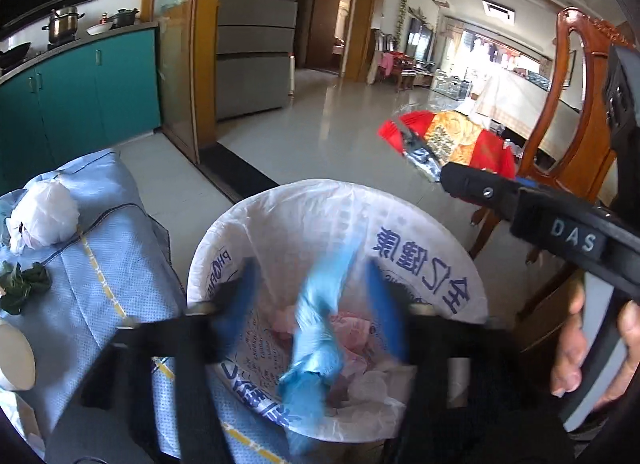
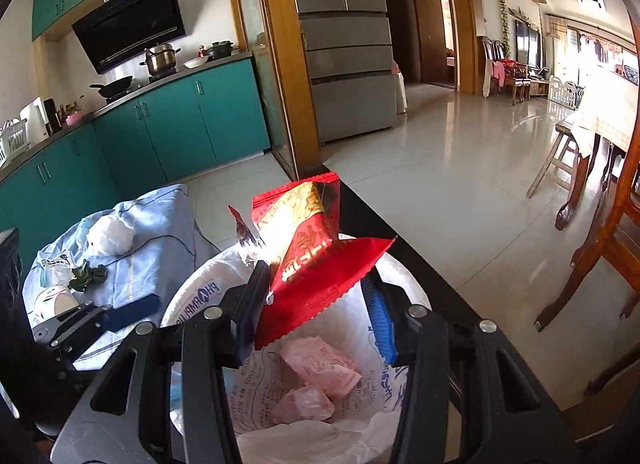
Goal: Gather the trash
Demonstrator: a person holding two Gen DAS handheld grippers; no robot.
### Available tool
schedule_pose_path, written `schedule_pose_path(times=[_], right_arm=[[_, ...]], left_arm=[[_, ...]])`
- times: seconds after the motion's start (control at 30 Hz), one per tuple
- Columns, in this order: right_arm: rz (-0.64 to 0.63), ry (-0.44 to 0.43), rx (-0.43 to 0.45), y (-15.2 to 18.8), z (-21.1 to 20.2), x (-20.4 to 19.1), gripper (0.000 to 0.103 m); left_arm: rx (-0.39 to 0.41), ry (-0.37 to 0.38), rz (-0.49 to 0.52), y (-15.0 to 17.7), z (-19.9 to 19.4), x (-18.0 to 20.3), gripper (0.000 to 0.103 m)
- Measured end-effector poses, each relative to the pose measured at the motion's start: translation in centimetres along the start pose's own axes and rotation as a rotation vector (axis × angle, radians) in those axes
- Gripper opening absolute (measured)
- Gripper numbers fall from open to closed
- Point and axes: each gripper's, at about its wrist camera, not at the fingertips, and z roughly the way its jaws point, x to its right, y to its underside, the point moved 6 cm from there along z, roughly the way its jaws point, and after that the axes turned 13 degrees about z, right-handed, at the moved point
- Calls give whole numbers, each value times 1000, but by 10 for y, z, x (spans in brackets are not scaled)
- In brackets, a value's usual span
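Observation:
A trash bin lined with a white printed bag (image 1: 420, 240) (image 2: 188, 296) stands beside the table, with pink wrappers (image 2: 320, 372) inside. My left gripper (image 1: 316, 304) is open above the bin; a blue plastic piece (image 1: 316, 336) hangs blurred between its fingers, free of them. My right gripper (image 2: 316, 316) is open over the bin; a red snack wrapper (image 2: 316, 260) rests against its left finger. In the left wrist view the right gripper (image 1: 436, 163) shows at the right with the wrapper (image 1: 448, 135).
A table with a light blue cloth (image 1: 100, 248) (image 2: 152, 240) holds a crumpled white bag (image 1: 44, 219), green leaves (image 1: 24, 284) and a white cup (image 2: 52, 300). A wooden chair (image 1: 568, 103) stands at the right. Teal cabinets (image 2: 160, 119) and a fridge (image 2: 344, 43) are behind.

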Motion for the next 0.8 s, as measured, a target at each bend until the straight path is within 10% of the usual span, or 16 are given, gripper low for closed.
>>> schedule_pose_path(times=[0.5,0.8], right_arm=[[-69,-39,-4,10,-1,-35,81],[-277,-221,-133,64,20,-158,81]], left_arm=[[76,-460,-199,22,-134,-146,79],[-19,-677,-412,87,-210,-244,83]])
